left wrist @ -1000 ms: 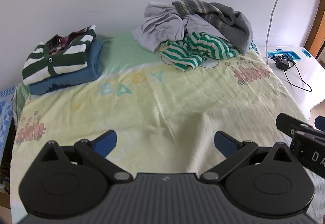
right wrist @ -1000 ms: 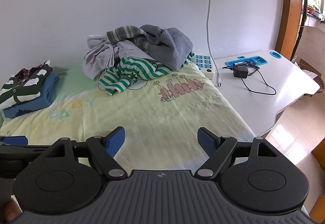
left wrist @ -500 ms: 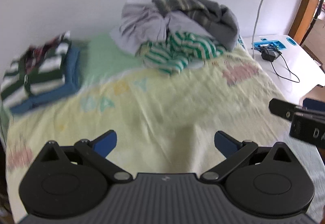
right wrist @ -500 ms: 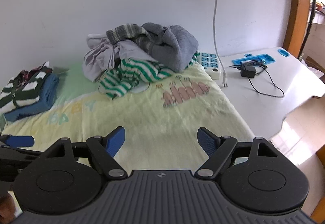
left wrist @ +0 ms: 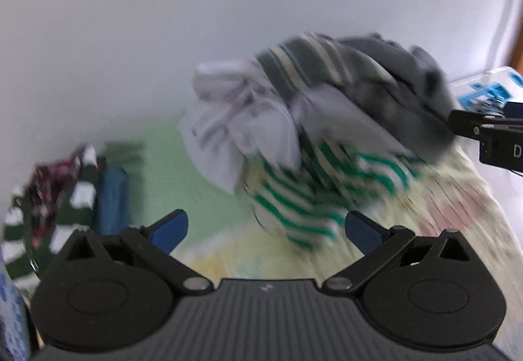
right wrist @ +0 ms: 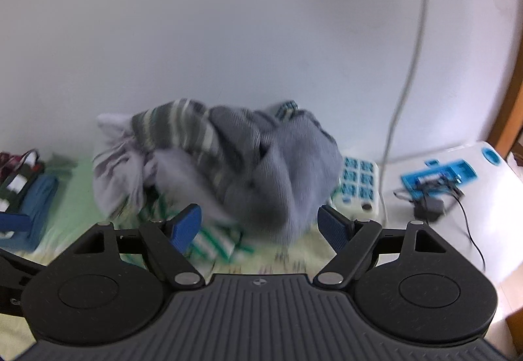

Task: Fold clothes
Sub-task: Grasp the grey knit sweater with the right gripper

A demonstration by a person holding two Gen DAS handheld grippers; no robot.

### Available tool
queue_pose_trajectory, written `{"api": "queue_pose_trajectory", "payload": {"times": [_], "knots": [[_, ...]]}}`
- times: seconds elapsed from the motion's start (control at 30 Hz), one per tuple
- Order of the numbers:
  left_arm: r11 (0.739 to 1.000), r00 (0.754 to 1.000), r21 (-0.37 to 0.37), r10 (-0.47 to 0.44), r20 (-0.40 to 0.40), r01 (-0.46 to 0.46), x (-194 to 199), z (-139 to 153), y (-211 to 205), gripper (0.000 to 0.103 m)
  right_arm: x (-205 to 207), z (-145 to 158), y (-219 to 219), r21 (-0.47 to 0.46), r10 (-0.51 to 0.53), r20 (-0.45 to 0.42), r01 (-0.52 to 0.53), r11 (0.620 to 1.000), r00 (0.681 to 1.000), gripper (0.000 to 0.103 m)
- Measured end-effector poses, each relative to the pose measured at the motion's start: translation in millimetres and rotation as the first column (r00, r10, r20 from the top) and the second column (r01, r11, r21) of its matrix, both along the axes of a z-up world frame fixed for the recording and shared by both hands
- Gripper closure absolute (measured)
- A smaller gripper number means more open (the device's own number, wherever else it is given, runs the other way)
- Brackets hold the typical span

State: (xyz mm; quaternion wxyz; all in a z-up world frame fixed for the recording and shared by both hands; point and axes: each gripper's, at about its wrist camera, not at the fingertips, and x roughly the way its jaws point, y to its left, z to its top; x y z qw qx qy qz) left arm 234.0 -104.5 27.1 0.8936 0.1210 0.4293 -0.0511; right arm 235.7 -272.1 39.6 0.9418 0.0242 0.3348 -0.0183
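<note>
- Two folded garments [left wrist: 75,197], stacked at the bed's [left wrist: 209,249] left edge.
- Left gripper [left wrist: 264,230]: jaws wide, empty, facing the green-striped top [left wrist: 304,200].
- Unfolded clothes heap [right wrist: 235,164], at the bed's far edge by the wall.
- Right gripper [right wrist: 260,223]: jaws wide, empty, just before the grey garment [right wrist: 294,171].

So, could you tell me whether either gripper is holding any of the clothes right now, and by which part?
Nothing is held. The left gripper and right gripper are both open, facing the unfolded pile with no cloth between their fingers.
</note>
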Motion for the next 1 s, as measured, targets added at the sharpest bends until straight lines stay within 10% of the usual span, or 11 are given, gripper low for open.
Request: {"api": "queue_pose_trajectory", "payload": {"times": [0.43,0.63,0.73,1.0], "knots": [[0.995,0.999,0.095,0.039,-0.003,-0.038,49,-13,-23,0.001,82,-28,-2,-0.008,0.066,-0.013,-0.066,0.998,0.998,0.033],[0.992,0.999,0.12,0.039,-0.011,-0.038,57,-22,-27,0.001,88,-41,7,-0.027,0.084,0.012,-0.083,0.996,0.996,0.053],[0.991,0.999,0.126,0.045,-0.02,-0.042,58,-27,-27,0.001,81,-37,3,-0.025,0.07,0.04,-0.069,0.997,0.997,0.085],[0.999,0.997,-0.033,0.027,-0.073,-0.029,34,-34,-19,0.001,28,-13,-20,0.037,0.094,0.108,-0.098,0.994,0.99,0.089]]}}
